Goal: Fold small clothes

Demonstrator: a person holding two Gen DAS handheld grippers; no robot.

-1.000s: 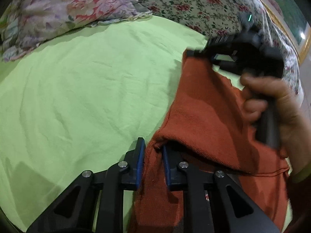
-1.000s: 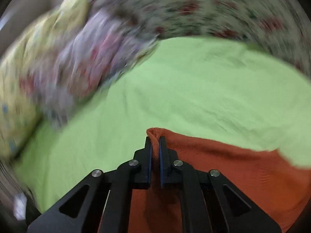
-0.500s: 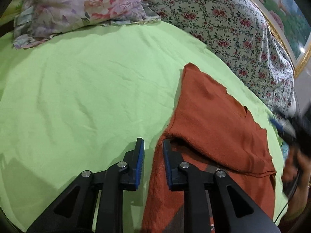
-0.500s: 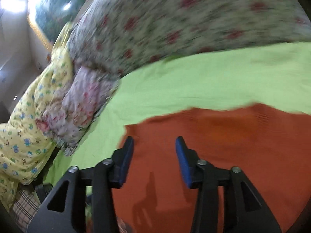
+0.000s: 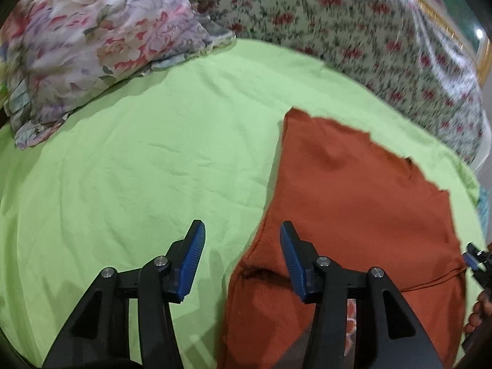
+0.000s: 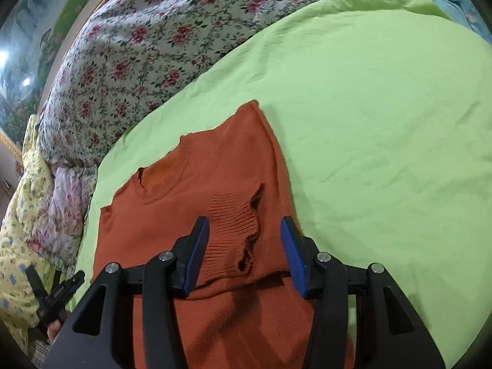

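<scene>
Both claws stand apart over the bed with nothing pinched between their blue pads. Left gripper (image 5: 242, 247) has just been opening; its jaws straddle the sweater's edge, one pad over the green sheet (image 5: 129, 166), the other over the knit, neither pressing it. Right gripper (image 6: 244, 246) also came open within the last moment and hovers with a ribbed cuff (image 6: 233, 224) showing in the gap, untouched. In the right view the rust-orange sweater (image 6: 212, 166) lies flat on the sheet, its neckline toward 10 o'clock and one sleeve folded across the body. A floral quilt (image 6: 129, 49) lies beyond it at 11 o'clock, and a pale flowered pillow (image 5: 92, 52) at 10 o'clock in the left view.
</scene>
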